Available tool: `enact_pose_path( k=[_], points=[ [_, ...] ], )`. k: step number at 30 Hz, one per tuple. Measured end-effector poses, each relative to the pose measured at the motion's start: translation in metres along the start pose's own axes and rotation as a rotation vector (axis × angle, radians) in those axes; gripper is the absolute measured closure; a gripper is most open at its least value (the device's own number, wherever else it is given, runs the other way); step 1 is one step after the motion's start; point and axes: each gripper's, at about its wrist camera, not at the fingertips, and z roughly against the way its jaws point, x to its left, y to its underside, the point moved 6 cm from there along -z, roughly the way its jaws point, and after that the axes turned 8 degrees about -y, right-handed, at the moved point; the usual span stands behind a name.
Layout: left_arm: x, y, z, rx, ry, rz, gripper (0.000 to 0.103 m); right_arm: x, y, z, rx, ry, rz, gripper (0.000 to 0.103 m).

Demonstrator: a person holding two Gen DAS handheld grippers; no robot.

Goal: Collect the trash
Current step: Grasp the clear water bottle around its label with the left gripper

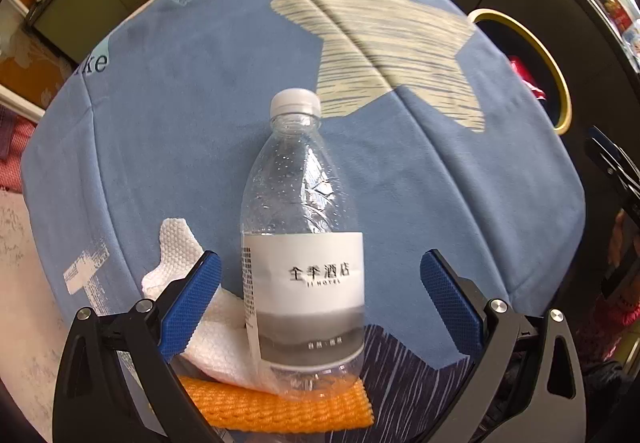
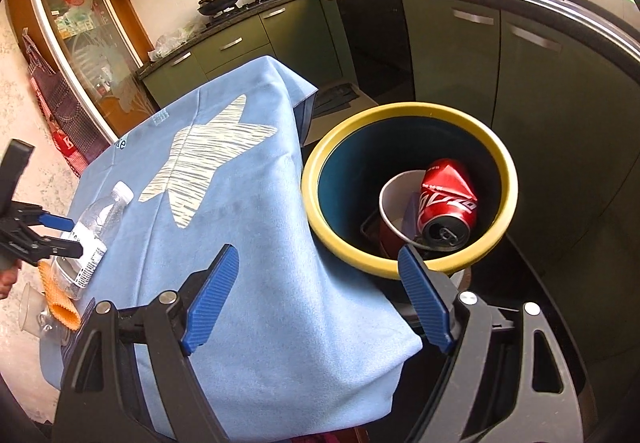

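A clear plastic bottle [image 1: 300,227] with a white cap and a grey-and-white label lies on the blue star-print tablecloth [image 1: 168,131]. My left gripper [image 1: 320,259] points down over it, open, with a blue pad on each side of the label and neither touching. A crumpled white tissue [image 1: 180,255] lies under the left pad, and an orange foam net [image 1: 276,403] lies under the bottle's base. My right gripper [image 2: 316,253] stands open and empty over the table's edge beside the yellow-rimmed bin [image 2: 404,123]. The bottle [image 2: 94,231] and left gripper [image 2: 64,235] show at the left.
In the bin lie a dented red can [image 2: 448,199] and a white cup [image 2: 396,203]. Green kitchen cabinets [image 2: 460,55] and a dark counter curve behind the bin. A clear plastic cup [image 2: 30,311] sits at the table's near left corner. A glass-door cabinet [image 2: 80,43] stands at the left.
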Motion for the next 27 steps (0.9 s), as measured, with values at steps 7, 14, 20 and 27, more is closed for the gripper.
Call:
enact_pose_path(
  k=[7,14,20,27],
  points=[
    [-0.004,0.002,-0.021,0.057,0.0,0.008,0.007,-0.001,0.001,-0.001,0.001,-0.012,-0.003,0.025],
    [-0.005,0.013,-0.036,0.092,0.01,0.017,0.026,-0.001,0.002,-0.002,0.0,-0.02,-0.005,0.025],
    [-0.006,0.023,-0.041,0.097,0.012,0.012,0.033,0.0,0.002,-0.001,-0.003,-0.024,-0.007,0.025],
    [0.002,0.021,-0.031,0.074,0.021,0.012,0.035,0.0,0.002,0.0,-0.002,-0.026,-0.01,0.025]
  ],
)
